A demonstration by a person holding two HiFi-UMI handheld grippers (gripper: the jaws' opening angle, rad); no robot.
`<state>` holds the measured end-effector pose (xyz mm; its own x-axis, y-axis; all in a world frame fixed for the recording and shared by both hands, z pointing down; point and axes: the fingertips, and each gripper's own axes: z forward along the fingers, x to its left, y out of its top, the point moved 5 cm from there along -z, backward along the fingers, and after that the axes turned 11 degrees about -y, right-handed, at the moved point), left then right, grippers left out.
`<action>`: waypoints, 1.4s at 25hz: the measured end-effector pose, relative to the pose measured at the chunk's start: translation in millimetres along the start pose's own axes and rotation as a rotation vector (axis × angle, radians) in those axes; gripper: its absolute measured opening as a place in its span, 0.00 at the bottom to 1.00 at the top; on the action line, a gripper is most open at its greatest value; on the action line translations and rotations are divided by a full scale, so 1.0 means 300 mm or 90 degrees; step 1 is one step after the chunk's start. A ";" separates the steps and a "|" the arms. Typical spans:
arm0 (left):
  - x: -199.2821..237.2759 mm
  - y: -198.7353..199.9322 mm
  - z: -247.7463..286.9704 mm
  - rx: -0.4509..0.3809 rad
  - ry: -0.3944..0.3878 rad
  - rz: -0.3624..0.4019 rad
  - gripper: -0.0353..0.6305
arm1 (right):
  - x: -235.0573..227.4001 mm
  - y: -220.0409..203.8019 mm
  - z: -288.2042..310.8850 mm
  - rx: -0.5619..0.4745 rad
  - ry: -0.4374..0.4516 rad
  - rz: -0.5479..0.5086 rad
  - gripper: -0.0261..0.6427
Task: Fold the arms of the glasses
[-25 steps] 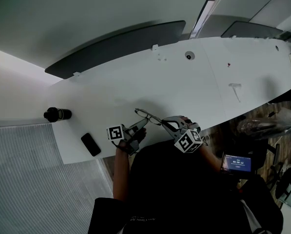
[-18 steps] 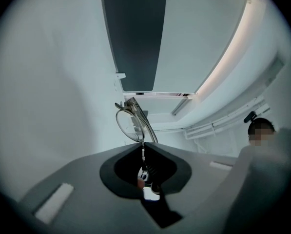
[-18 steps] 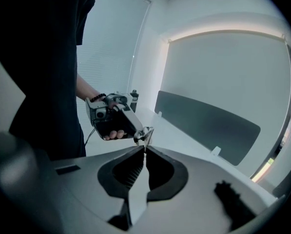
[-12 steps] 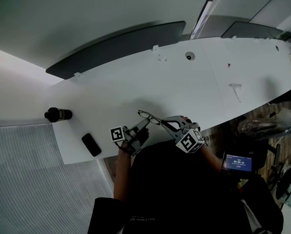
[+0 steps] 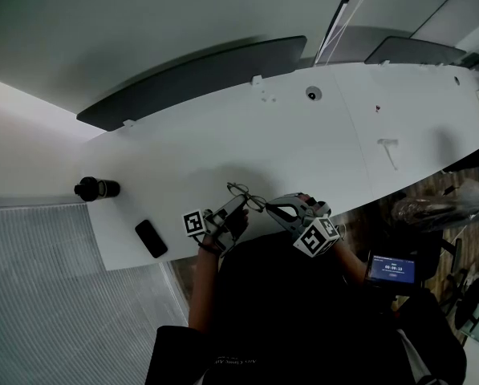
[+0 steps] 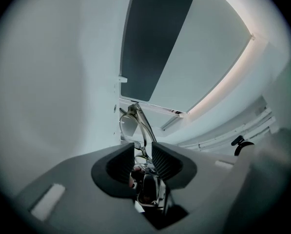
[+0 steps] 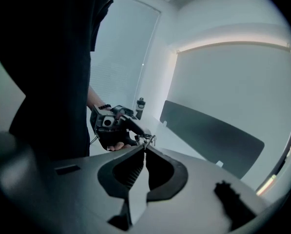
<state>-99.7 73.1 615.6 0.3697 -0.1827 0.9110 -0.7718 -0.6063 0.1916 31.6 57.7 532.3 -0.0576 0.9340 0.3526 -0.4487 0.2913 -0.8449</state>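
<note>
- Left gripper [image 5: 236,205] jaws, shut a second ago, are opening now; glasses [image 5: 241,191] run loose between them.
- Right gripper [image 5: 268,208] pinches the glasses, jaws narrow.
- Glasses are over the table's [image 5: 319,151] near edge.

Dim overall, cool grey cast. Head view: white counter [image 5: 319,135] is the brightest area, flatly lit, with a faint soft shadow near its front edge. Dark clothing [image 5: 303,319] crushes to black. Glasses [image 5: 241,192] barely resolve. Strong fisheye, counter edge bows. Both gripper views: black circular vignette, heavy barrel distortion, near foreground soft and shaded. Light strip [image 6: 223,84] along the wall blooms slightly.
</note>
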 end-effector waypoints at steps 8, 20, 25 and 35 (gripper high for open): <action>0.006 0.006 -0.002 -0.001 0.053 0.006 0.15 | 0.007 -0.018 0.002 0.008 -0.008 0.011 0.07; 0.012 0.023 -0.008 0.081 0.222 0.081 0.10 | 0.003 -0.016 0.000 0.023 0.002 0.018 0.07; 0.018 0.027 -0.013 0.101 0.250 0.112 0.10 | 0.002 -0.033 0.002 0.026 -0.004 0.027 0.07; 0.021 0.022 -0.032 0.170 0.328 0.177 0.10 | 0.002 -0.037 0.001 0.030 -0.002 0.038 0.07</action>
<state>-107.4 75.4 626.2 -0.1728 -0.0049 0.9850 -0.6235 -0.7736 -0.1132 36.4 55.1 541.9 -0.0890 0.9486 0.3037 -0.4852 0.2250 -0.8450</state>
